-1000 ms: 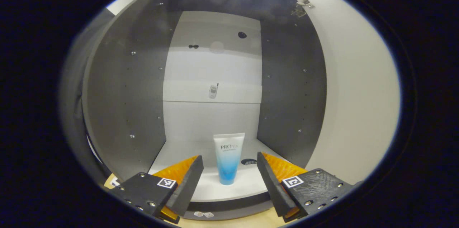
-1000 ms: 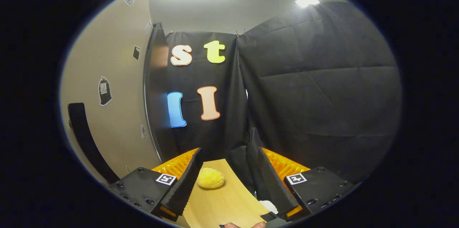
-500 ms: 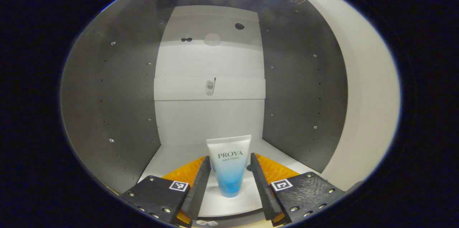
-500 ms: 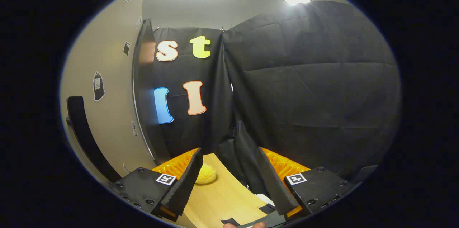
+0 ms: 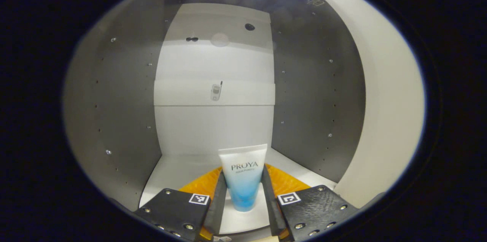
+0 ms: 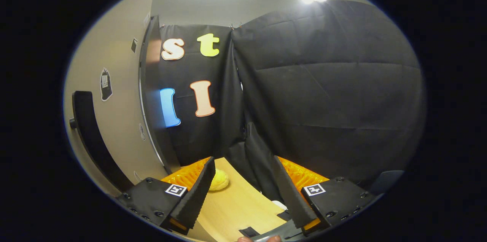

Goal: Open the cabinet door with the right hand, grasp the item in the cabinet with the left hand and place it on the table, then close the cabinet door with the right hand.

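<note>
A white tube (image 5: 243,181) that fades to blue at its lower end stands upright on the pale floor (image 5: 171,173) of the open cabinet (image 5: 125,101). My left gripper (image 5: 243,196) reaches into the cabinet, and both its fingers press on the tube's sides. The cabinet door (image 5: 384,112) is swung open at the right of the left gripper view. In the right gripper view the same door (image 6: 118,112) stands at the left with its black bar handle (image 6: 89,135). My right gripper (image 6: 243,188) is open over the wooden table (image 6: 232,207), apart from the handle, with nothing between its fingers.
A yellow rounded object (image 6: 220,180) lies on the table just past my right gripper's left finger. Black cloth hangs behind the table. The cabinet's grey side walls stand close on both sides of the tube. Part of a hand (image 6: 258,239) shows at the bottom edge.
My left gripper moved forward into the cabinet and its fingers closed from wide open onto the tube. The right gripper turned slightly and stayed open.
</note>
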Tool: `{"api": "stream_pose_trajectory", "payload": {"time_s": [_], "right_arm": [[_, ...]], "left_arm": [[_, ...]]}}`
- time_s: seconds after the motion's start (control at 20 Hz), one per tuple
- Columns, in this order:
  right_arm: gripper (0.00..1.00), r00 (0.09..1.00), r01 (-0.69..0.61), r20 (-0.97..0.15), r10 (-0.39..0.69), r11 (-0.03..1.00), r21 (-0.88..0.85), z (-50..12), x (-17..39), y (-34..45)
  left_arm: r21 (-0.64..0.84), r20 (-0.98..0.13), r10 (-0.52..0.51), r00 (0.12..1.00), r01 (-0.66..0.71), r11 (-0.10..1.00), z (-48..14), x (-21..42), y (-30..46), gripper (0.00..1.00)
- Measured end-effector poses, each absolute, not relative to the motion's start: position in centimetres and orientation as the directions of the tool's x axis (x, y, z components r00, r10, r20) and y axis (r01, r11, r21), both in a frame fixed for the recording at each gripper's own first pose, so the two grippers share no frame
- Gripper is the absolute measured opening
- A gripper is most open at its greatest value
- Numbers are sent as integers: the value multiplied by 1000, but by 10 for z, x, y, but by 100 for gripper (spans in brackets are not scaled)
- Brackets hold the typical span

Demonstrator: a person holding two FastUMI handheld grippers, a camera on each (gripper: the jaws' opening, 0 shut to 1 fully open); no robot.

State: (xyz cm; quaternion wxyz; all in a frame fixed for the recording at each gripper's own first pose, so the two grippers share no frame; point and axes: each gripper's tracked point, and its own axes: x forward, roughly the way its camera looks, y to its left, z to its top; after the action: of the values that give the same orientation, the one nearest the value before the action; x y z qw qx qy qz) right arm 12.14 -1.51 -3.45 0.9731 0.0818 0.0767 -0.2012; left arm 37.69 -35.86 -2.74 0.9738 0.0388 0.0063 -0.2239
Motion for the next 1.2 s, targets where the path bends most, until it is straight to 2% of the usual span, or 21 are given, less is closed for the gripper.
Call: {"api": "stream_pose_trajectory", "payload": {"time_s": [0.2,0.25,0.35,0.4,0.45,0.5,0.65,0.7,0.8,0.9,0.95,1.1,1.2], "right_arm": [[92,900,416,-190,-391,902,114,-34,117,-9],[95,900,416,-192,-391,903,107,-35,116,-8],[92,903,406,-194,-383,909,96,-35,115,-7],[95,906,399,-195,-377,913,90,-36,117,-8],[92,909,390,-197,-367,917,90,-37,119,-9],[95,915,376,-196,-353,922,93,-37,122,-10],[96,934,325,-183,-306,942,83,-40,131,-15],[92,941,302,-187,-283,950,81,-42,135,-17],[96,955,243,-195,-223,966,84,-47,141,-19],[93,967,181,-196,-162,980,83,-52,145,-22],[96,971,153,-196,-134,985,81,-55,146,-25],[93,980,76,-191,-60,994,82,-62,144,-30],[96,978,23,-207,-3,995,94,-71,143,-30]], "left_arm": [[83,-10,-465,885,465,882,-17,367,-355,50],[90,1,-472,882,470,878,-12,361,-353,50],[111,22,-487,873,482,869,-1,346,-352,50],[126,33,-490,871,483,866,5,338,-350,50],[146,44,-490,871,479,865,11,330,-349,50],[162,52,-489,870,476,864,17,322,-348,50],[174,72,-483,873,466,867,29,290,-341,50],[166,73,-477,876,461,872,31,277,-337,50],[148,74,-457,887,443,884,33,251,-328,50],[126,77,-422,903,411,903,33,227,-318,50],[120,74,-401,913,391,912,33,213,-312,50],[171,59,-337,940,323,931,23,180,-291,51],[173,47,-286,957,274,946,10,156,-278,51]]}}
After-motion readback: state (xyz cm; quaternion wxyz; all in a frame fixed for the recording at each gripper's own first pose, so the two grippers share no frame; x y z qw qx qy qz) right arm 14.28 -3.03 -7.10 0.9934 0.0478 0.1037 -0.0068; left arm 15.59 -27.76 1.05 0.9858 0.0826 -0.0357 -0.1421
